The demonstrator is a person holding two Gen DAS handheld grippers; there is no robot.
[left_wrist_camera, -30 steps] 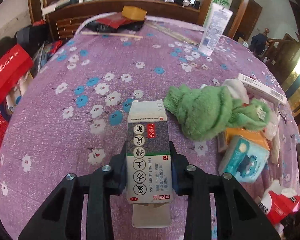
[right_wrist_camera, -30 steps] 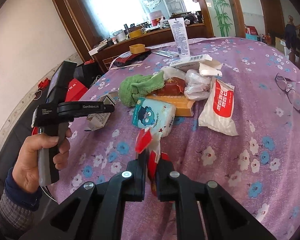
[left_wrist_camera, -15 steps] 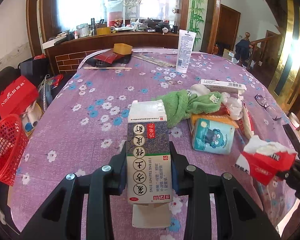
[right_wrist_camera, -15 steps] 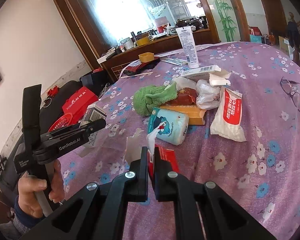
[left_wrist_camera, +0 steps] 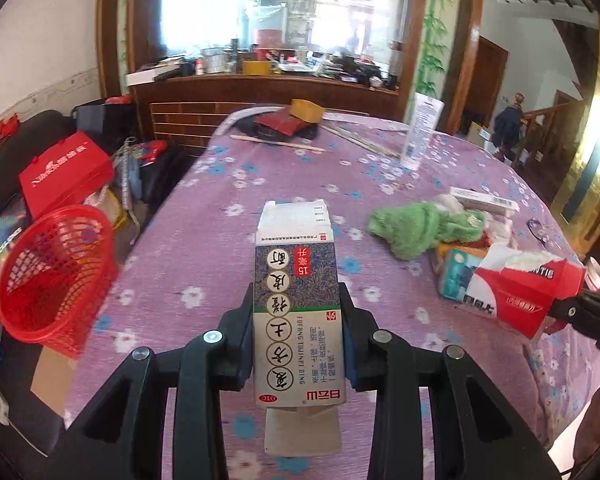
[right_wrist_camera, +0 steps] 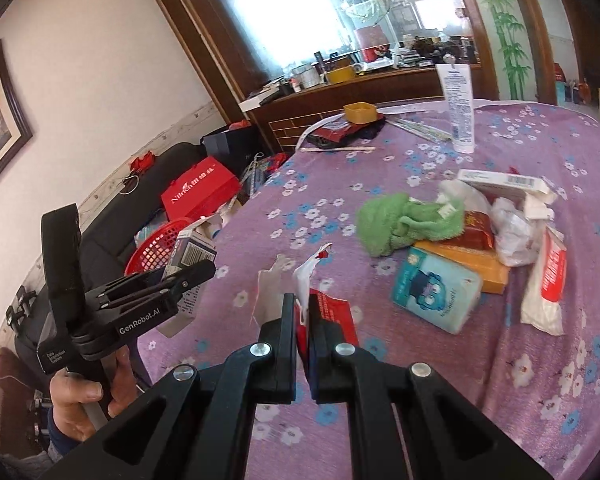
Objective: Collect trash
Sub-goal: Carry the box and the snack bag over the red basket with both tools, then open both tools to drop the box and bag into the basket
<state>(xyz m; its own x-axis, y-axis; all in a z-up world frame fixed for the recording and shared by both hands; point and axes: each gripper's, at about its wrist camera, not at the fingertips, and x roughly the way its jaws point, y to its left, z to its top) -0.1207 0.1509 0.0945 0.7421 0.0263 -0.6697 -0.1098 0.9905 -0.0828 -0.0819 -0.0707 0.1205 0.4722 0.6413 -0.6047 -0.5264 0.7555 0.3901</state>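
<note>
Holding a piece of trash in each tool, we start at the left gripper [left_wrist_camera: 298, 334]: its jaws are closed on the long sides of a medicine carton [left_wrist_camera: 298, 304], a slim printed cardboard box with its end flaps hanging loose. We judge it light and easily crushed, so the broad flat sides near the middle are the right place to pinch. The right gripper [right_wrist_camera: 302, 322] is clamped nearly flat on a torn red wrapper [right_wrist_camera: 328, 312], thin crinkly film with a ragged white edge; it will flop and could slip, so a firm bite well in from the edge suits it.

Both pieces are lifted above the purple flowered tablecloth [left_wrist_camera: 204, 240]. Off its left edge sits a red mesh basket [left_wrist_camera: 48, 276], open-mouthed plastic lattice, probably where these belong. Further out on the cloth lies a heap: a soft green towel [right_wrist_camera: 404, 224], a squashy blue tissue pack [right_wrist_camera: 436, 292], an orange box [right_wrist_camera: 472, 260], a crumpled clear bag [right_wrist_camera: 512, 232] and a white pouch [right_wrist_camera: 548, 284].
</note>
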